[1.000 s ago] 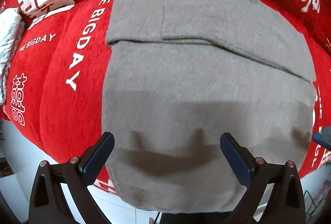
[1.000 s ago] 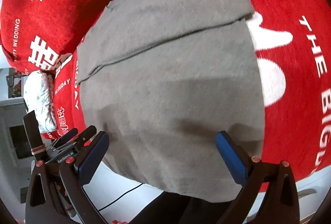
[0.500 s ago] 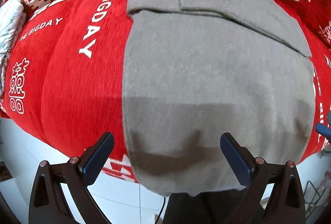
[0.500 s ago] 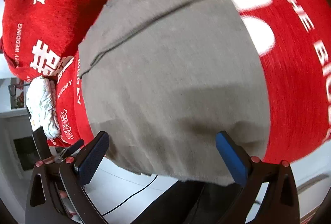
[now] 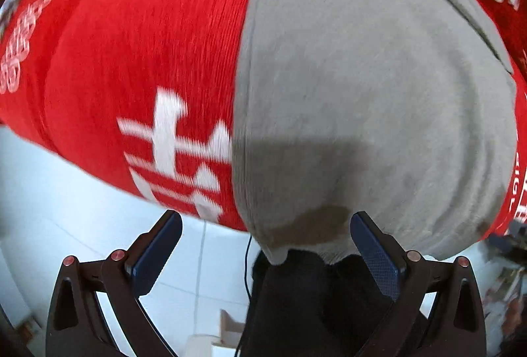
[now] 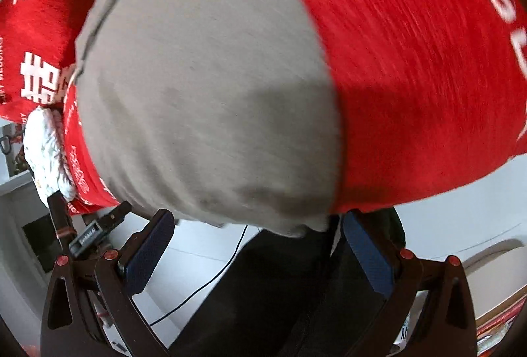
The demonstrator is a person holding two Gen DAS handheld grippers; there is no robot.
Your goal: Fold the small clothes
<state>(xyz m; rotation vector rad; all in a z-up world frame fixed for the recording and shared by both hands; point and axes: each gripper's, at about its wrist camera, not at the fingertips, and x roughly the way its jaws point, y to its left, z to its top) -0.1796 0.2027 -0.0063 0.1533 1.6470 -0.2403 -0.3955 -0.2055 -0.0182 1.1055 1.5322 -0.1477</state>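
Note:
A grey knit garment (image 5: pixel 362 76) lies flat on a red cloth (image 5: pixel 131 44) with white lettering; a folded band crosses its far end. Its near hem hangs over the table's front edge. My left gripper (image 5: pixel 265 241) is open, level with the hem's left corner, fingers apart on either side of it. In the right wrist view the same garment (image 6: pixel 197 93) fills the middle, and my right gripper (image 6: pixel 257 241) is open at the hem's right corner. Both views are blurred.
The red cloth (image 6: pixel 428 60) drapes over the table's front edge. A white crumpled bundle (image 6: pixel 46 152) lies at the cloth's left edge. Below are a pale tiled floor (image 5: pixel 82 208), a black cable (image 6: pixel 204 287) and the person's dark clothing (image 5: pixel 313 297).
Both grippers have dropped and moved closer to the garment's near hem, the left toward its left corner, the right toward its right corner. Both stay open.

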